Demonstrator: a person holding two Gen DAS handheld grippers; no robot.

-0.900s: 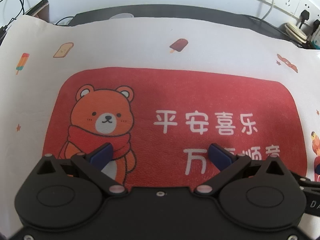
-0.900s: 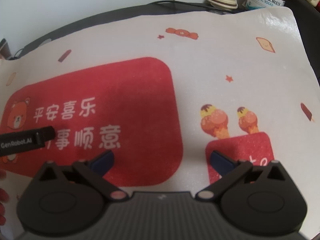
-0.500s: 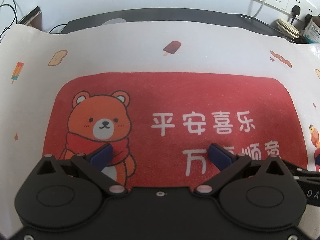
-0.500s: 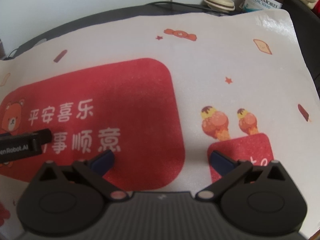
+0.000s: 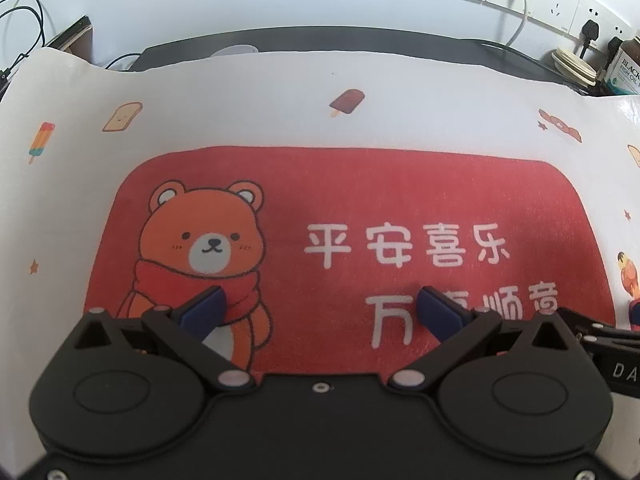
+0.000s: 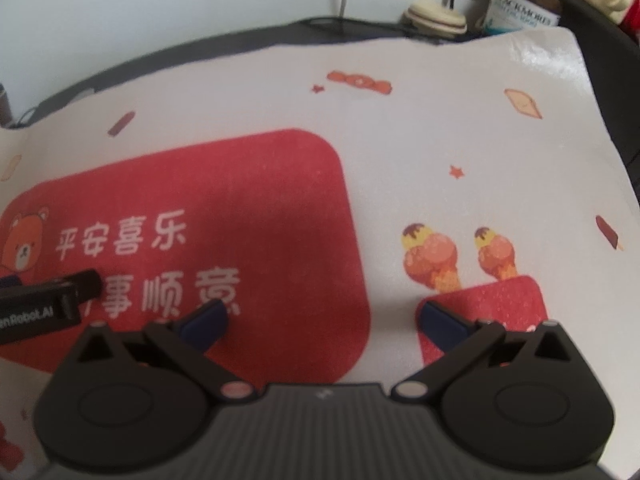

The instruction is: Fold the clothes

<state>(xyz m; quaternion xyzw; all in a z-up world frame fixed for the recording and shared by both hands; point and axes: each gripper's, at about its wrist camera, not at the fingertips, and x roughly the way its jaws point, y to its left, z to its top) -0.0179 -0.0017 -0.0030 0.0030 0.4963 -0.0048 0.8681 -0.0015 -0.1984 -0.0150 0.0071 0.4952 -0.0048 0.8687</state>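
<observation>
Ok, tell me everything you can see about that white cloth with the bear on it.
The white cloth lies spread flat over a dark table, smooth and unfolded. It looks soft and fleecy. A big rounded red panel carries an orange bear in a red scarf and white Chinese lettering; small popsicles, toast, candy and stars dot the border. The right wrist view shows two ice-cream cones above a second red patch. Both open grippers hover above it, gripping nothing.

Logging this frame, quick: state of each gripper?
Left gripper: open, holding nothing, above the printed cloth.
Right gripper: open, holding nothing.
</observation>
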